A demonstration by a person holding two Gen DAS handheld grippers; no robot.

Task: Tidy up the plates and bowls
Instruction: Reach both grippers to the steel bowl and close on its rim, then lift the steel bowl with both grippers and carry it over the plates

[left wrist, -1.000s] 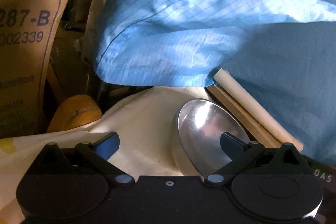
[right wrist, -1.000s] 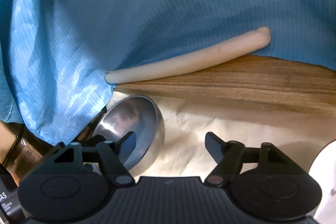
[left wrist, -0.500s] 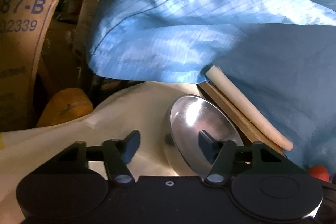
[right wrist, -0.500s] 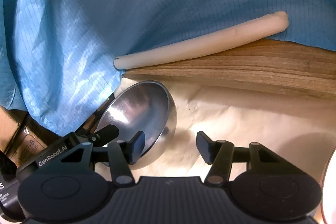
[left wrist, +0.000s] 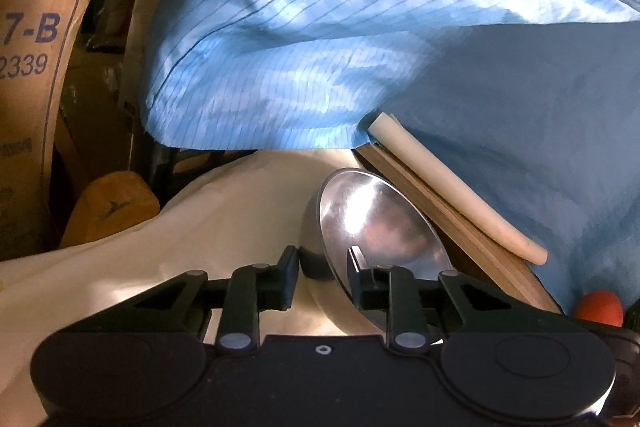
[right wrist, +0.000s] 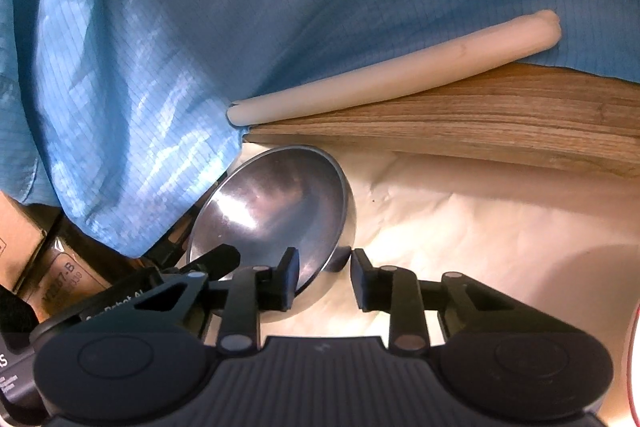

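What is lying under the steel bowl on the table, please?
The steel bowl sits tilted on a crumpled cream sheet. The bowl itself hides the spot beneath its base, and the sheet covers the tabletop.

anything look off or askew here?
Yes: the steel bowl is tipped up on its side, its opening facing the cameras, near the wooden board. Both the left gripper and the right gripper straddle its rim, with their jaws closing. No spill or damage shows.
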